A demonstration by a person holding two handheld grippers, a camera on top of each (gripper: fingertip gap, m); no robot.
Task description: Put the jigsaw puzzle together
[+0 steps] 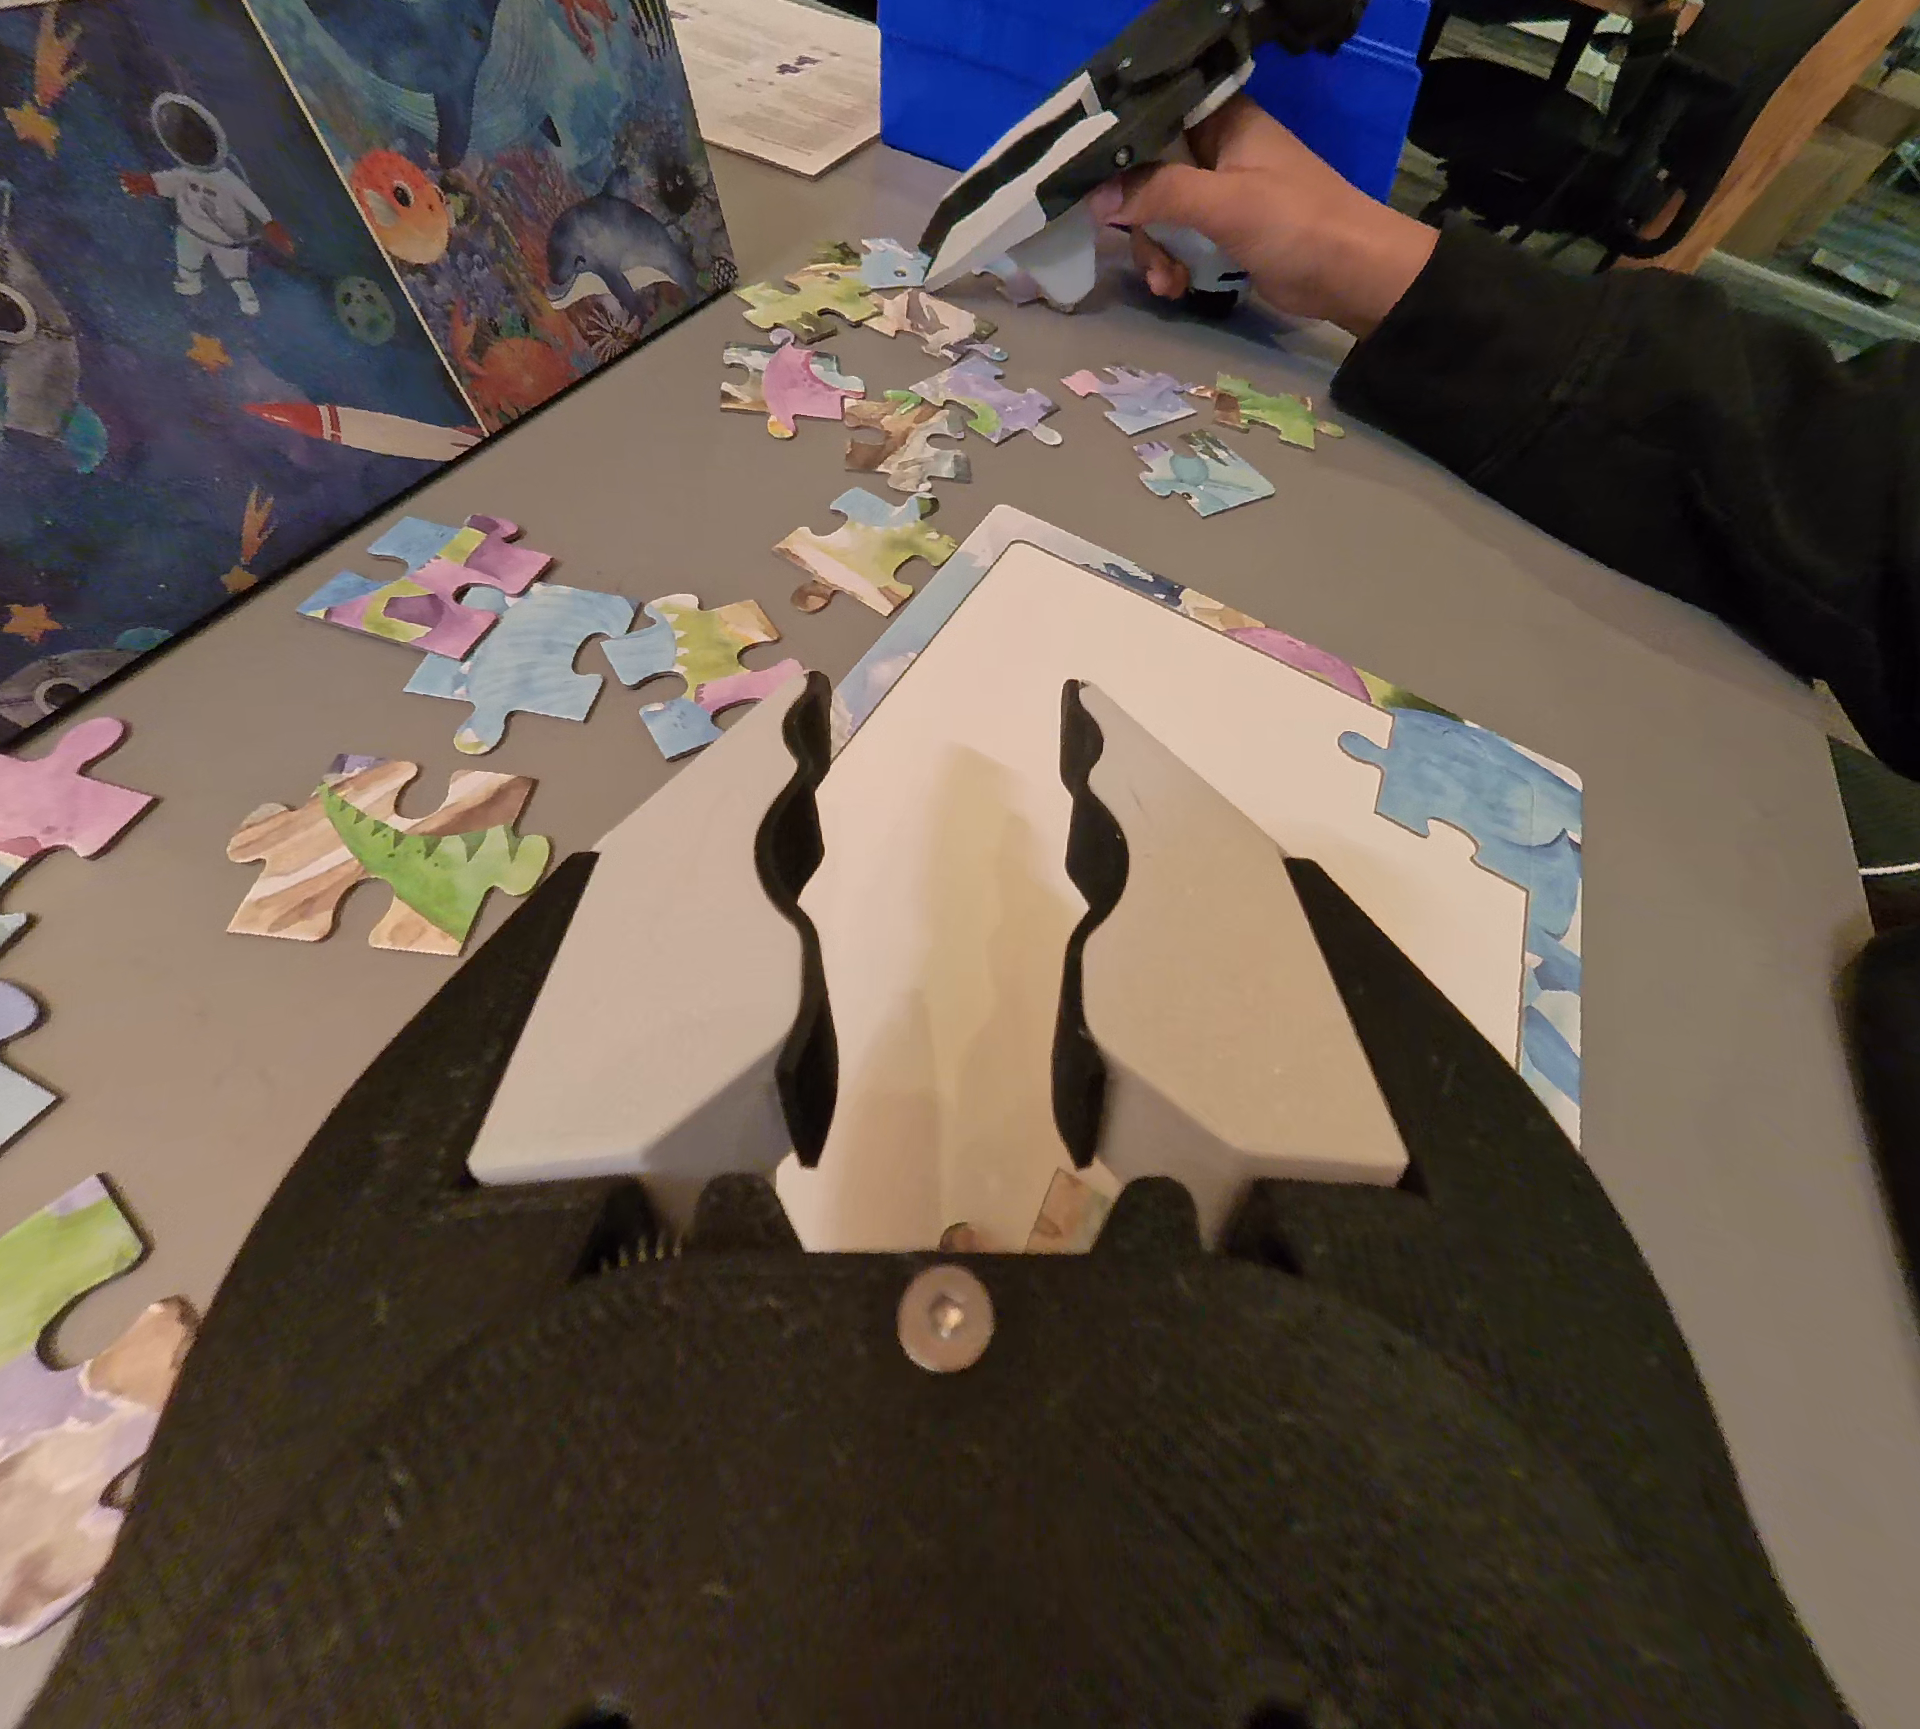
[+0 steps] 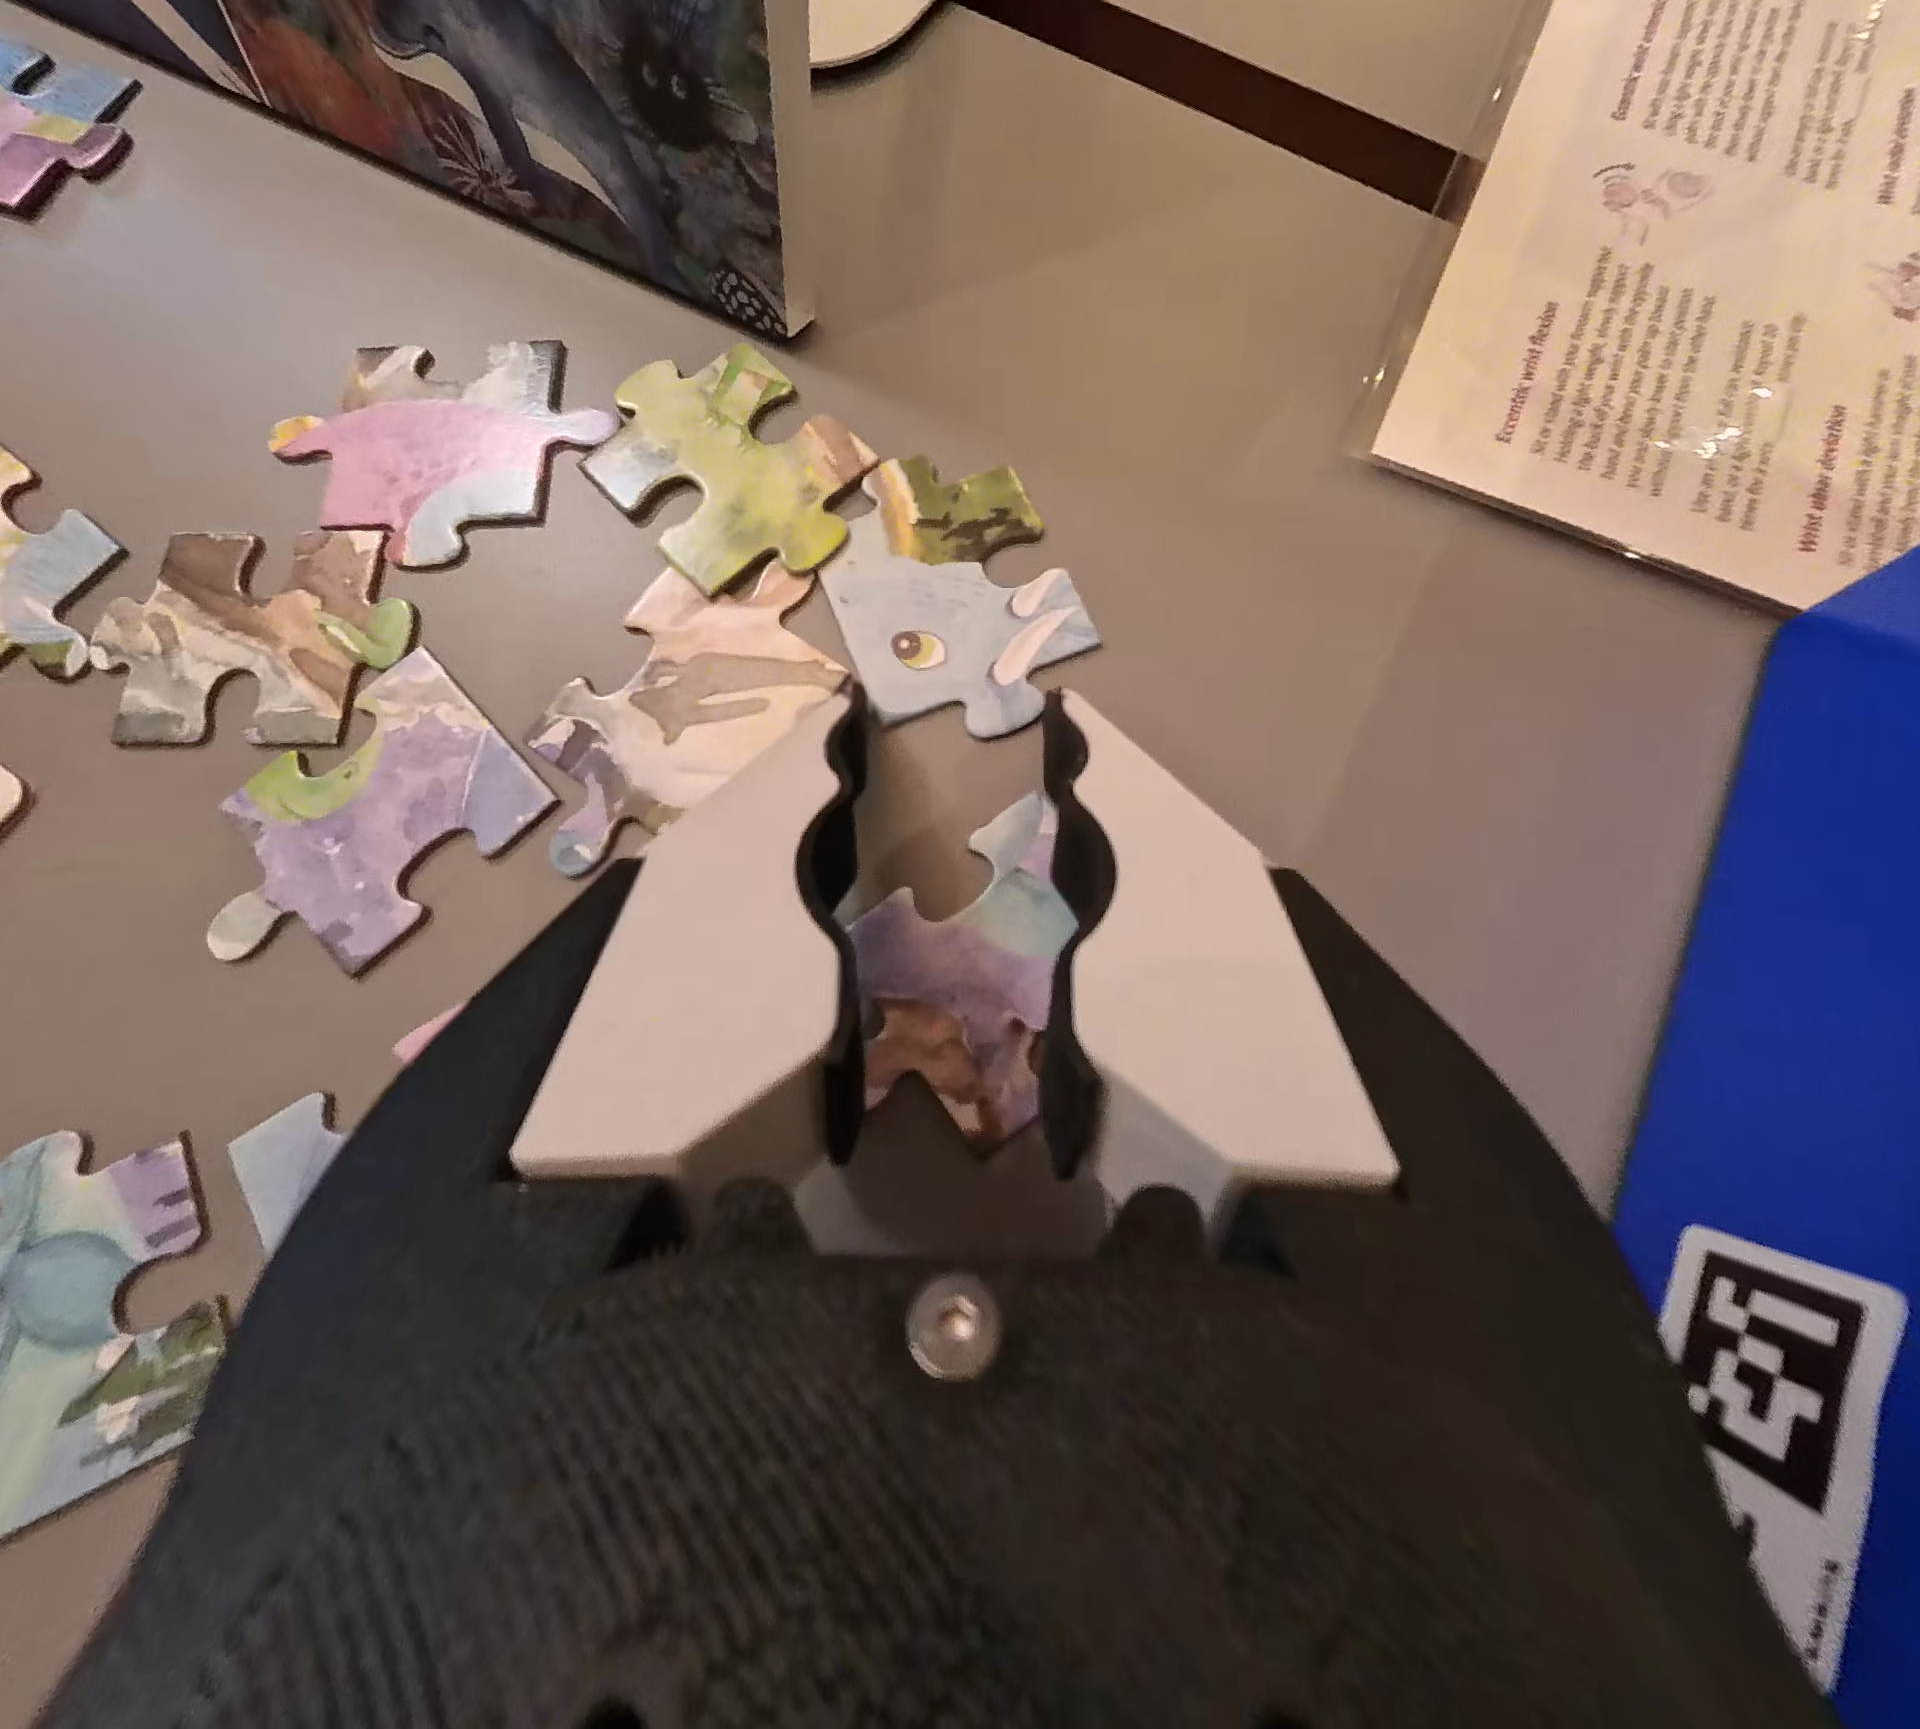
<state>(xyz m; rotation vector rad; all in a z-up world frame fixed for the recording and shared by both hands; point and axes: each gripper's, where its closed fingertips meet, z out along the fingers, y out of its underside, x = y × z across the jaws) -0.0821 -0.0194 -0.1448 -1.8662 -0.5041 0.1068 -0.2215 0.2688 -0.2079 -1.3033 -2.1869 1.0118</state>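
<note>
Left gripper (image 1: 940,692): yours; fingers spread wide, nothing between them; hovers over the bare white puzzle tray (image 1: 1195,744)
Right gripper (image 2: 951,708): yours; fingers narrow around a purple-and-blue piece (image 2: 961,983); whether it is truly clamped, I cannot tell
Tray edges: one blue piece (image 1: 1475,796) seated at the right border; near and left edges partly hidden by your fingers
Loose pieces (image 1: 883,391): at least fifteen scattered left and far of the tray
Open room: grey table (image 1: 644,474) bare between box and tray
Bounds: one picture box (image 1: 312,225) far left; one blue bin (image 1: 1039,38) far right; one printed sheet (image 1: 779,69) between them
</note>
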